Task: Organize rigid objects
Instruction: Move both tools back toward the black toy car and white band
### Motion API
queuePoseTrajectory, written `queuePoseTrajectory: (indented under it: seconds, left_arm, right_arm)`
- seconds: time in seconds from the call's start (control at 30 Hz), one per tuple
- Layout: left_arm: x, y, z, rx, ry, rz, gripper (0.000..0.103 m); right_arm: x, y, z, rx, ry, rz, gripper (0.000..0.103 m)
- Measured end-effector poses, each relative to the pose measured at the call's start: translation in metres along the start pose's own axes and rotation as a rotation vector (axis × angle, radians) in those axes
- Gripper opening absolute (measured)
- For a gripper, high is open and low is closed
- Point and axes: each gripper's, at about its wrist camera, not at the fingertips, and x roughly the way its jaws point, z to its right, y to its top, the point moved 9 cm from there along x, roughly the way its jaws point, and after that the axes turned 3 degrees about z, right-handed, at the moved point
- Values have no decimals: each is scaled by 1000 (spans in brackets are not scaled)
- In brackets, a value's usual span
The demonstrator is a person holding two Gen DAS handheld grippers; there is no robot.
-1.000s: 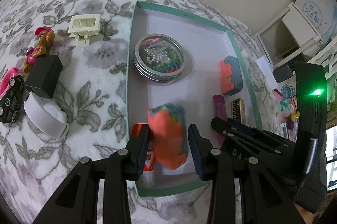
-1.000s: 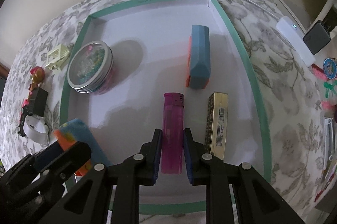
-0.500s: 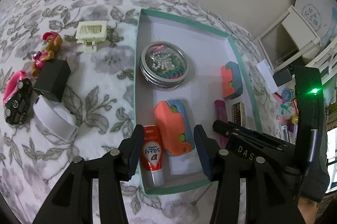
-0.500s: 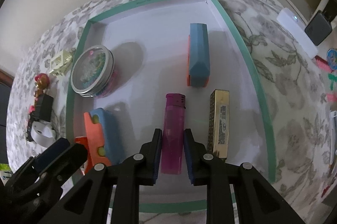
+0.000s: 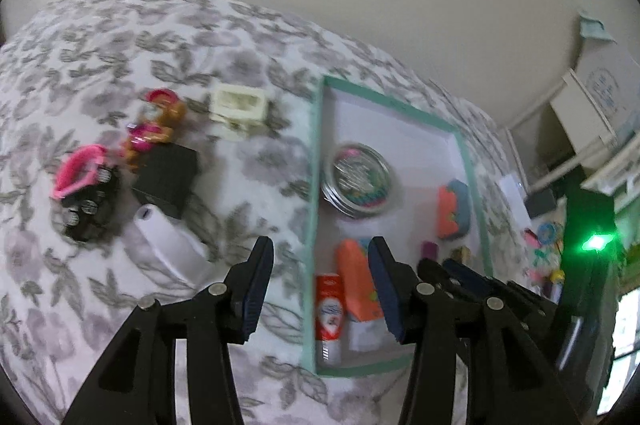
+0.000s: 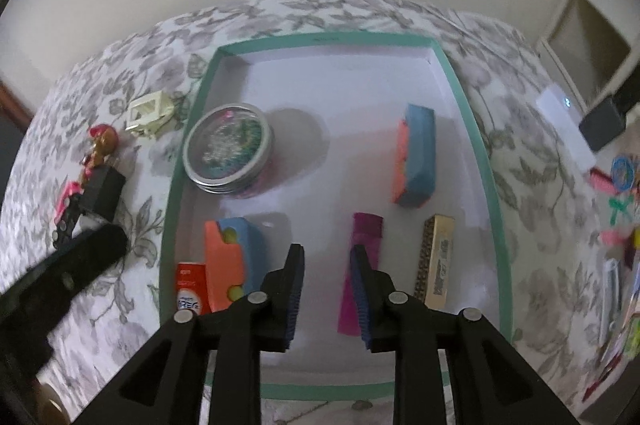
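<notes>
While a toy car [image 5: 86, 193], a black block [image 5: 166, 177], a white band [image 5: 170, 245] and a cream clip [image 5: 239, 102] wait on the flowered worktop [image 5: 120, 45], my left hand-held gripper [image 5: 320, 283] hangs open and empty. In the green-rimmed tray [image 6: 472, 129] lie a round tin [image 6: 229, 153], two orange-blue blocks and the purple lighter [image 6: 362, 265]; my right hand-held gripper [image 6: 327, 295], jaws opening, holds nothing.

Print on the red tube [image 6: 191, 290] is too blurred to read.
</notes>
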Motion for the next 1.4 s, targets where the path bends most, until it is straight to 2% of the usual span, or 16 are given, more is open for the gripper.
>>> queuePoseTrajectory:
  seconds: [0.1, 0.17, 0.23, 0.3, 0.37, 0.4, 0.47, 0.6, 0.77, 0.87, 0.97, 1.1, 1.13, 1.4]
  left_arm:
    - [-5, 6, -16, -42, 36, 24, 51]
    - [-7, 9, -28, -64, 69, 35, 52]
    - [-8, 10, -41, -84, 105, 43, 61]
    - [-8, 10, -53, -110, 135, 46, 62]
    - [-9, 9, -64, -138, 161, 48, 69]
    - [-9, 8, -69, -149, 173, 48, 76]
    - [-11, 8, -75, -161, 190, 56, 77]
    - [-14, 9, -81, -163, 216, 72, 84]
    - [-12, 8, -81, -143, 240, 69, 85]
    - [-12, 8, -81, -136, 256, 75, 97]
    - [-14, 10, -83, -139, 266, 87, 97]
    - [-15, 10, -89, -160, 283, 91, 98]
    - [-16, 11, -90, -168, 286, 96, 98]
    - [-29, 20, -107, -231, 298, 137, 99]
  right_arm:
    - [0, 3, -11, -47, -11, 15, 30]
    - [-2, 3, -17, -72, -19, 23, 40]
    - [-2, 3, -21, -90, -15, 28, 43]
    - [-3, 4, -25, -110, -23, 36, 47]
    - [-4, 4, -28, -128, -33, 47, 59]
    - [-4, 5, -30, -133, -31, 51, 60]
    - [-5, 5, -31, -139, -29, 56, 62]
    - [-6, 8, -31, -145, -40, 71, 72]
    - [-11, 11, -33, -132, -17, 96, 84]
    - [-11, 12, -33, -139, -22, 101, 88]
    - [-10, 11, -34, -144, -26, 104, 97]
    - [-13, 14, -34, -148, -35, 124, 99]
    - [-14, 15, -34, -147, -37, 131, 103]
    - [-22, 21, -37, -149, -51, 153, 103]
